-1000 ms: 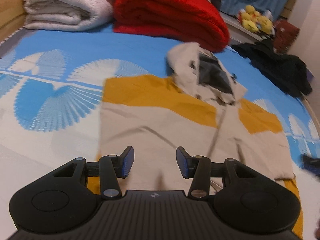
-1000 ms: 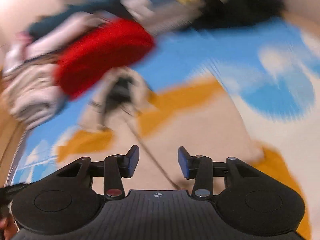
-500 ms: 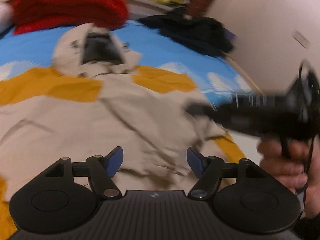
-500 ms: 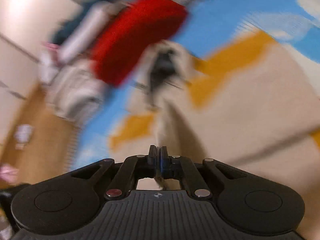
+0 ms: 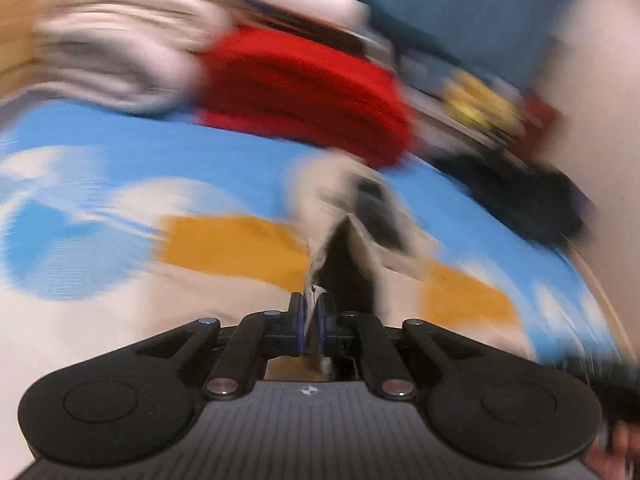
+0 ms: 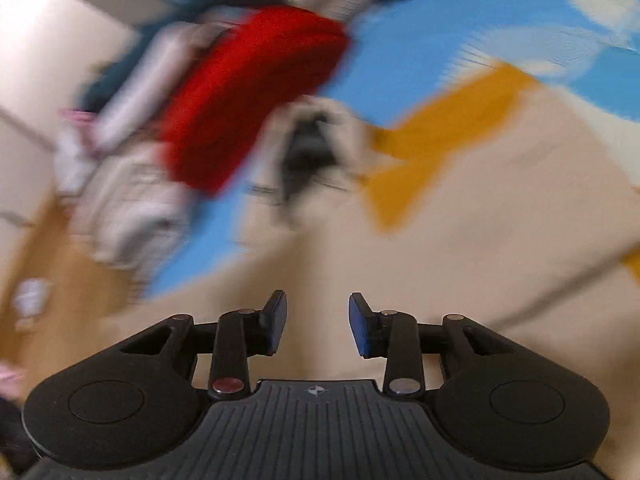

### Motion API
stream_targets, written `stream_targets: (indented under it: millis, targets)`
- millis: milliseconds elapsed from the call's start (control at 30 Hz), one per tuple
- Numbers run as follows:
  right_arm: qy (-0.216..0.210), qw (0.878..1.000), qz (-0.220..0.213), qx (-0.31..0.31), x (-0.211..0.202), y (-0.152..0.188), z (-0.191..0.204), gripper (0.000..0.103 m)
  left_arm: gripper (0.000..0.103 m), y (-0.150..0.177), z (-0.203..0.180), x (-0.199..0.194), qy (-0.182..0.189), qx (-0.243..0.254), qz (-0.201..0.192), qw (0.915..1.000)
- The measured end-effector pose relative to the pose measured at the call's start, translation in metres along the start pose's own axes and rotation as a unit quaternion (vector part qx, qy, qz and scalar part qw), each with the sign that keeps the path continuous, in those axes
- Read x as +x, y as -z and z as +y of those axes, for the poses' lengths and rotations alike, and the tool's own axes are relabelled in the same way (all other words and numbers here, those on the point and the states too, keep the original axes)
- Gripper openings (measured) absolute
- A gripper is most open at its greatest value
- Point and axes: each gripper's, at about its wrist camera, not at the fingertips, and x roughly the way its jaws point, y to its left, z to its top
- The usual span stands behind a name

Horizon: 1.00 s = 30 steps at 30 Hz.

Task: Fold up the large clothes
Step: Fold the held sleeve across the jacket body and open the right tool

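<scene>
Hoodie (image 5: 100,312), cream with mustard bands, is lying spread on the blue-and-white bed (image 5: 120,144), hood (image 5: 328,188) pointing toward the red blanket (image 5: 304,92) and the white folded bedding (image 5: 120,52) at the far end.

Left tongs (image 5: 313,322): half a second ago they were spread above the cloth; now they are pressed together, pinching a ridge of cream hoodie fabric that is rising in a tented fold ahead of them. Both views are blurring, so I am judging my hands to be mid-swing.

Right tongs (image 6: 317,322): half a second ago they were clamped on the cloth; now they are standing spread, gripping nothing, hovering over the hoodie body (image 6: 460,248).

Meaning, as I am reading it: the hold is passing from right to left, and I am likely starting to draw one side across for a first fold.
</scene>
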Motion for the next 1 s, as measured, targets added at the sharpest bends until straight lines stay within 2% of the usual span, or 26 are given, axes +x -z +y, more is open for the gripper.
stream_targets:
  millis: [33, 100, 133, 200, 267, 400, 433, 467, 533, 700, 767, 833, 900, 933, 967, 1000]
  targets:
    - [0.039, 0.999, 0.015, 0.011, 0.007, 0.001, -0.008, 0.037, 0.010, -0.005, 0.017, 0.000, -0.038, -0.029, -0.004, 0.9989]
    - [0.101, 0.993, 0.036, 0.047, 0.016, 0.005, -0.026, 0.037, 0.032, -0.012, 0.051, 0.007, -0.103, -0.085, 0.015, 0.9910]
    - [0.123, 0.989, 0.042, 0.071, 0.018, 0.005, -0.036, 0.037, 0.044, -0.013, 0.070, 0.011, -0.129, -0.117, 0.032, 0.9843]
    - [0.151, 0.981, 0.045, 0.110, 0.022, 0.006, -0.052, 0.037, 0.045, -0.013, 0.098, 0.015, -0.148, -0.171, 0.046, 0.9731]
    - [0.166, 0.976, 0.037, 0.139, 0.021, 0.004, -0.062, 0.037, 0.045, -0.014, 0.116, 0.020, -0.133, -0.204, 0.058, 0.9683]
    - [0.160, 0.977, 0.008, 0.141, 0.014, 0.000, -0.061, 0.034, 0.045, -0.008, 0.129, 0.040, -0.049, -0.256, 0.097, 0.9604]
    - [0.159, 0.978, 0.004, 0.136, 0.013, -0.002, -0.061, 0.021, 0.045, -0.004, 0.127, 0.048, -0.031, -0.263, 0.114, 0.9576]
    - [0.157, 0.979, 0.002, 0.132, 0.014, -0.001, -0.060, 0.014, 0.045, 0.002, 0.127, 0.046, -0.019, -0.266, 0.125, 0.9555]
    - [0.151, 0.980, -0.006, 0.130, 0.008, 0.000, -0.061, 0.004, 0.045, 0.011, 0.123, 0.061, 0.005, -0.272, 0.141, 0.9518]
    - [0.170, 0.978, -0.045, 0.114, -0.008, -0.004, -0.053, 0.003, 0.045, 0.029, 0.120, 0.081, 0.004, -0.289, 0.154, 0.9451]
    - [0.177, 0.978, -0.032, 0.108, -0.007, -0.007, -0.055, 0.004, 0.045, 0.032, 0.120, 0.086, 0.006, -0.297, 0.164, 0.9407]
    - [0.179, 0.978, 0.001, 0.106, 0.005, -0.008, -0.062, 0.010, 0.045, 0.033, 0.115, 0.089, 0.010, -0.289, 0.172, 0.9418]
    - [0.188, 0.974, 0.012, 0.127, 0.007, -0.006, -0.072, 0.013, 0.042, 0.033, 0.110, 0.091, -0.003, -0.262, 0.175, 0.9491]
    - [0.193, 0.972, 0.013, 0.133, 0.008, -0.005, -0.074, 0.013, 0.027, 0.033, 0.108, 0.090, -0.009, -0.248, 0.175, 0.9528]
    - [0.195, 0.972, 0.014, 0.134, 0.008, -0.005, -0.074, 0.013, 0.005, 0.032, 0.108, 0.087, -0.019, -0.237, 0.171, 0.9561]
    - [0.197, 0.972, 0.013, 0.130, 0.008, -0.005, -0.072, 0.011, 0.002, 0.031, 0.108, 0.085, -0.024, -0.232, 0.164, 0.9585]
